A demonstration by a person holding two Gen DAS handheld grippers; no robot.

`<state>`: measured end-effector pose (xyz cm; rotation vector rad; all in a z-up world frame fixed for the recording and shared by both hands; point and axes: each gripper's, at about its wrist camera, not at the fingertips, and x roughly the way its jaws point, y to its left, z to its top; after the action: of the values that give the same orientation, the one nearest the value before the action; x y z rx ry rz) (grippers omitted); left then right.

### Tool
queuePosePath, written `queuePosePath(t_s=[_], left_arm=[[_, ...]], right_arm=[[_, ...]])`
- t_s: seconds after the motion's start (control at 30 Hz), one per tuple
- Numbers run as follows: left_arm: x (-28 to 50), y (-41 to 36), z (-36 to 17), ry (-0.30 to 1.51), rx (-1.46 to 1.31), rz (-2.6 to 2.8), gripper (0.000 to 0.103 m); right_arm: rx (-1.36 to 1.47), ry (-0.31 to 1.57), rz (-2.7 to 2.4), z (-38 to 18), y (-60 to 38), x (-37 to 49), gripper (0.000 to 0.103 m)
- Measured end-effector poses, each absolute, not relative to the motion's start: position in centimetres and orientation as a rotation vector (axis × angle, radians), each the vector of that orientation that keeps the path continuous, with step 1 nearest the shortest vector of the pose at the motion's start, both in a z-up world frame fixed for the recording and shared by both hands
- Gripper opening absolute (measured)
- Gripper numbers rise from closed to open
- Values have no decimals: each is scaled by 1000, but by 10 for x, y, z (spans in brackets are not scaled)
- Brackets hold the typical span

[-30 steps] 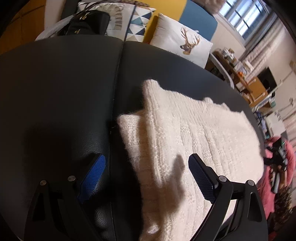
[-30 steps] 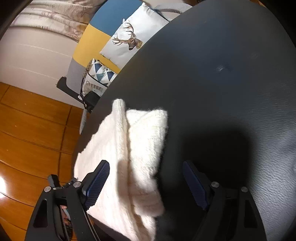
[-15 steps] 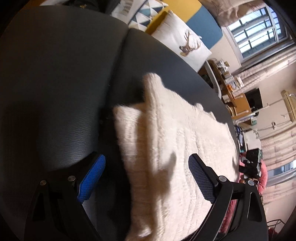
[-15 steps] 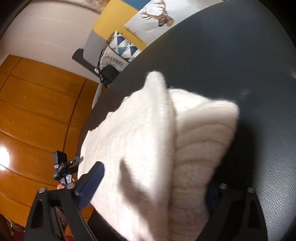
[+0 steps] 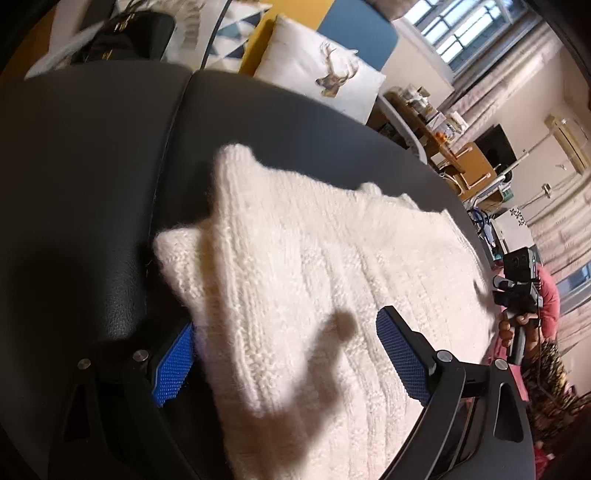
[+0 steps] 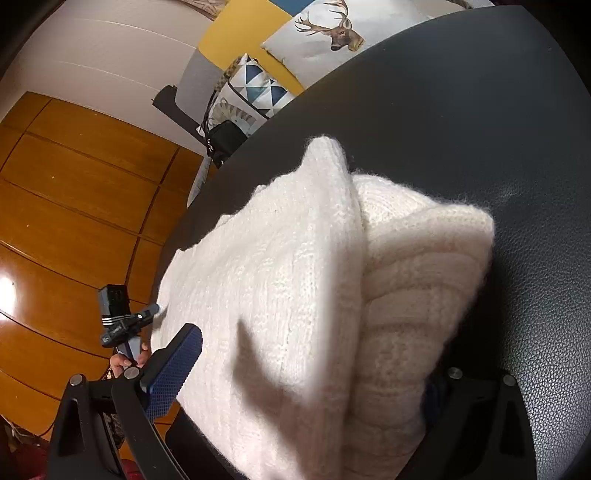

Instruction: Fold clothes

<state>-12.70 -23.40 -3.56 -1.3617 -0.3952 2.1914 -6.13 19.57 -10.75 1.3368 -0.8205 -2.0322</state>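
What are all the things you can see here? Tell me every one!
sweater: one, white knit, folded on the black surface, between both grippers' open fingers
surface: one, black leather-like, under the sweater
deer pillow: one, white with a deer head, behind the surface
triangle pillow: one, white with blue triangles, beside the deer pillow
bag: one, black, by the triangle pillow
floor: orange wood, left in the right wrist view
window: one, top right in the left wrist view
desk: one, brown, cluttered, by the wall
left gripper: one, black with blue pads, open around the sweater's edge
right gripper: one, black with blue pads, open around the sweater; its right pad is hidden behind the knit
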Motion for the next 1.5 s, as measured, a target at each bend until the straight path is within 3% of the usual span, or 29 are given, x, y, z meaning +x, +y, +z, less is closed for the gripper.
queuePosePath(t_s=[0.33,0.47,0.57,0.63,0.7,0.8,0.83,0.87,0.93,0.97,1.1,1.23,1.5], left_arm=[[-121,-239,-40,-473,-1343,2200,93],[-118,-220,-40,-344,-1370,2279,96],[-113,-209,-41,-217,-1375,2327,97],[-110,-207,-41,-164,-1371,2353,97],[-109,-213,-41,-204,-1359,2371,92],[-109,-223,-40,-282,-1349,2390,63],[-109,-226,-41,-312,-1350,2388,44],[-110,-225,-42,-340,-1351,2379,37],[-109,-224,-44,-374,-1350,2372,34],[-107,-221,-43,-339,-1344,2395,33],[-91,-207,-31,-210,-1288,2489,30],[-80,-211,-15,-232,-1212,2518,29],[-62,-196,29,-241,-1049,2509,28]], right_arm=[[1341,-786,-2065,-107,190,-64,103],[1363,-725,-2106,-104,181,-63,103],[1390,-648,-2152,-102,174,-61,97],[1414,-572,-2197,-100,170,-59,80],[1433,-534,-2238,-99,172,-57,68],[1423,-582,-2259,-102,180,-55,59],[1416,-603,-2267,-103,182,-54,55],[1408,-624,-2274,-104,185,-53,53],[1379,-643,-2288,-105,186,-50,34],[1362,-657,-2292,-105,185,-48,31],[1295,-687,-2340,-104,182,-39,27],[1230,-717,-2392,-96,179,-26,23],[1009,-1128,-2223,-89,190,-8,20]])
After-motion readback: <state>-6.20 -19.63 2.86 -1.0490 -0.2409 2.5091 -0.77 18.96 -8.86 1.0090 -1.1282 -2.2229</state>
